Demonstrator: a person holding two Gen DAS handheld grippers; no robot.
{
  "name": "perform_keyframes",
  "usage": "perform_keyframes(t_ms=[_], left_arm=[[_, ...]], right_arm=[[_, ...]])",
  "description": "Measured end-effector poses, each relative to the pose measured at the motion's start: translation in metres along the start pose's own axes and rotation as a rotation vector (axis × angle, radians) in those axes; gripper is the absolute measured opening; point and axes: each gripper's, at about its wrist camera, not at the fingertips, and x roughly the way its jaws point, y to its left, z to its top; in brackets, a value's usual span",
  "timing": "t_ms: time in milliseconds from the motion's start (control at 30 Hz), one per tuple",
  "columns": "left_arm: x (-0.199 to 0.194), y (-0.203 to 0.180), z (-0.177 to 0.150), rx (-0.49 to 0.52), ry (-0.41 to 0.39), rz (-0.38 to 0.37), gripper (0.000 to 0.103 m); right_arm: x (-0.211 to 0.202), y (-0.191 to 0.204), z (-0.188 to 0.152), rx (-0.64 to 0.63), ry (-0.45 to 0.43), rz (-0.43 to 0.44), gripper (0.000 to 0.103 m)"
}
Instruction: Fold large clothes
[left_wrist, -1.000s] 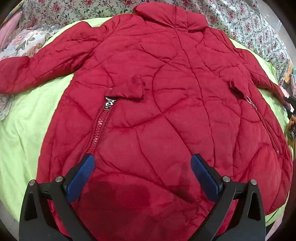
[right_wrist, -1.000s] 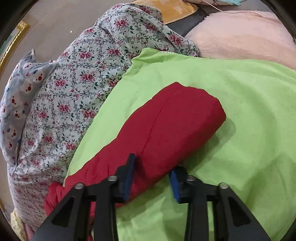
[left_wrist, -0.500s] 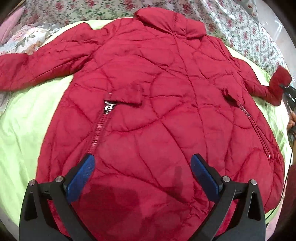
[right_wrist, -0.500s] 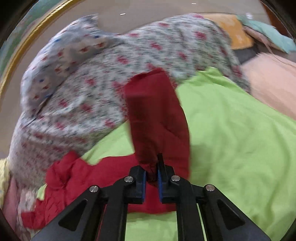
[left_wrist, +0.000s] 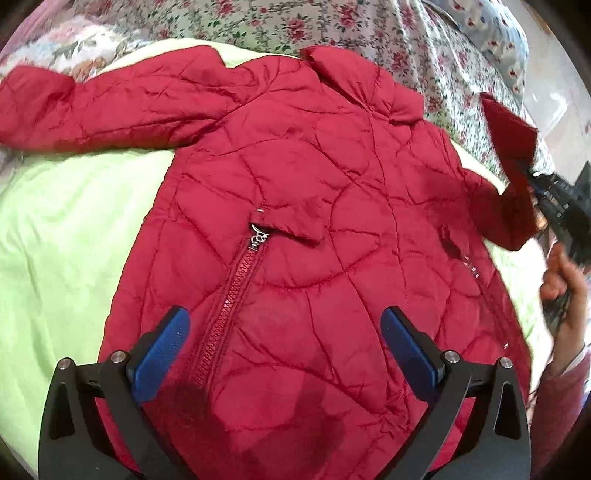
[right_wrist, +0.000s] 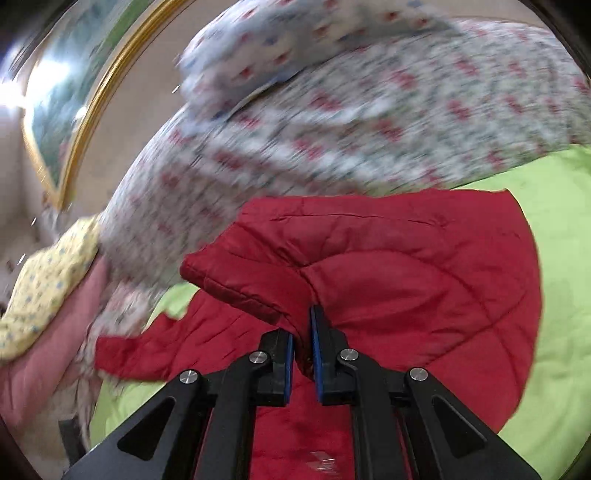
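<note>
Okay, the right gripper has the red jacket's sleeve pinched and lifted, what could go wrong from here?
1. The right gripper pinches only a small fold of the red quilted jacket's sleeve; it could slip out mid-fold.
2. The open left gripper hovers without pinning the red quilted jacket, so pulling may drag it across the lime-green sheet.

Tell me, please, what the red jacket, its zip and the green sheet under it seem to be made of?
Red jacket: probably a thin synthetic shell over padding; it has a slight sheen, stitched quilting lines and puffy creases. Zip: red teeth that look like moulded plastic, with a shiny, apparently metal pull. Green sheet: matte woven cloth, perhaps cotton, with soft wrinkles.
</note>
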Motion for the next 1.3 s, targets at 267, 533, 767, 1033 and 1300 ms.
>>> perform_keyframes(t_ms=[267,533,767,1033,1300], left_arm=[[-0.005,0.024,0.012,-0.069,-0.007,-0.089,0.103],[-0.003,0.046,0.032,-0.144,0.006,-0.197,0.103],[0.014,0.055,0.082,-0.201,0.034,-0.319,0.103],[0.055,0.045,0.149,-0.204,0.098,-0.392,0.096],[0.098,0.035,0.16,-0.208,0.234,-0.463,0.028]], right_arm=[[0.073,0.071,-0.037,-0.122,0.161,0.051,0.008],[0.12,0.105,-0.078,-0.174,0.241,0.1,0.009],[0.137,0.137,-0.102,-0.3,0.289,0.185,0.014],[0.142,0.151,-0.12,-0.401,0.291,0.185,0.014],[0.142,0.148,-0.12,-0.383,0.298,0.191,0.015]])
